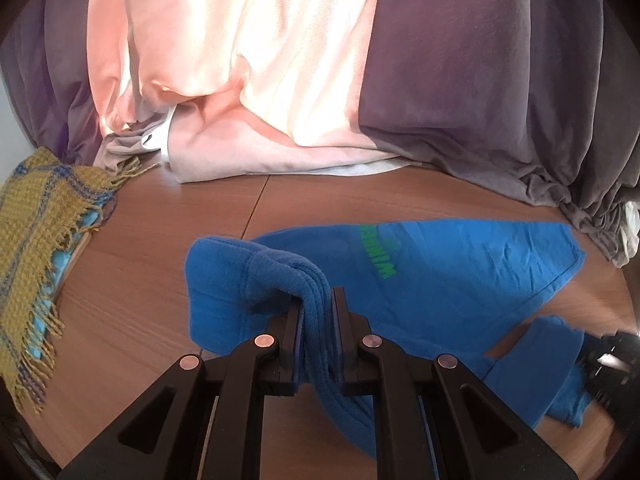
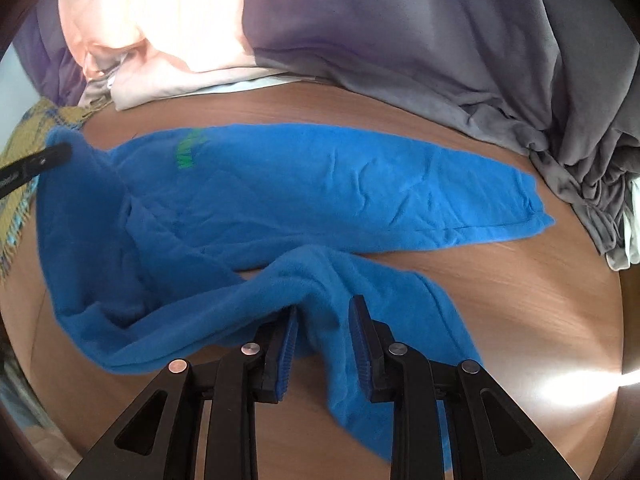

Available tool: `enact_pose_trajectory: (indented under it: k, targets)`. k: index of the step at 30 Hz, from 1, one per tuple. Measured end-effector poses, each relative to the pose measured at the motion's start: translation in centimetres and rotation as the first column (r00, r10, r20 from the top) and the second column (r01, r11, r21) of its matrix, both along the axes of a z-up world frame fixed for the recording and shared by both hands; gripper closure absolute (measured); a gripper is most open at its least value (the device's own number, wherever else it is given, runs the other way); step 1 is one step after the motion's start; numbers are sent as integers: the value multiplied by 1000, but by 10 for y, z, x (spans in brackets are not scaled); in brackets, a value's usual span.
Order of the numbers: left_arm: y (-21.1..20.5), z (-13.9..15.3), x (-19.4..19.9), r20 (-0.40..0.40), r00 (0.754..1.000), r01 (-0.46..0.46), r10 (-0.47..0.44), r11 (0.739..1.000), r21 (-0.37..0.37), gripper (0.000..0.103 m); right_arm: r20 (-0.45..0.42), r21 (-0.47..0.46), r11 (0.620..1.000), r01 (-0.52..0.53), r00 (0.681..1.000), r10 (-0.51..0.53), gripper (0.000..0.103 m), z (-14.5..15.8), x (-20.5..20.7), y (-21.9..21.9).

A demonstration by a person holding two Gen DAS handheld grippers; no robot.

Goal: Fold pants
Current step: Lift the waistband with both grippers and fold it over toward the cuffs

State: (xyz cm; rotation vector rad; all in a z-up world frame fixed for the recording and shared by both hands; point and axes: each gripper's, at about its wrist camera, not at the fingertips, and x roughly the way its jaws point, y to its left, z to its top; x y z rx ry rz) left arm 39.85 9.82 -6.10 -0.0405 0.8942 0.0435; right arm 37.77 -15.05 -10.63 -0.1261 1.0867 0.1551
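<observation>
Blue fleece pants (image 2: 320, 184) with a green print (image 2: 188, 152) lie across a wooden table (image 2: 520, 304). One leg lies flat along the far side; the other leg is bunched toward me. My left gripper (image 1: 318, 300) is shut on the thick waistband (image 1: 304, 276) and lifts it a little. It also shows at the left edge of the right wrist view (image 2: 60, 154). My right gripper (image 2: 322, 312) has its jaws partly apart around a raised fold of the near leg (image 2: 320, 280). It shows blurred at the right edge of the left wrist view (image 1: 608, 360).
Grey (image 1: 500, 80) and pink (image 1: 240, 60) drapes hang along the table's far edge, bunched on the table. A yellow fringed woven cloth (image 1: 36, 248) lies at the left. Bright glare falls on the table at the right (image 2: 580, 384).
</observation>
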Motion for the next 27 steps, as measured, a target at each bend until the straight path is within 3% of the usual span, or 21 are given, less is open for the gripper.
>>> enact_pose_trajectory:
  k: [2, 8, 14, 27]
  targets:
    - [0, 0, -4, -2, 1000, 5, -5, 1000, 20, 89, 27, -7, 1000, -10, 1000, 10, 92, 5, 0, 0]
    - [-4, 7, -1, 11, 1000, 23, -23, 999, 39, 89, 153, -31, 999, 9, 988, -4, 94, 45, 1, -9]
    - [-7, 16, 23, 40, 999, 6, -9, 997, 79, 89, 251, -80, 994, 76, 966, -53, 95, 67, 39, -19]
    - [-5, -27, 101, -67, 998, -11, 22, 988, 154, 87, 162, -183, 972, 146, 980, -117, 95, 21, 143, -31]
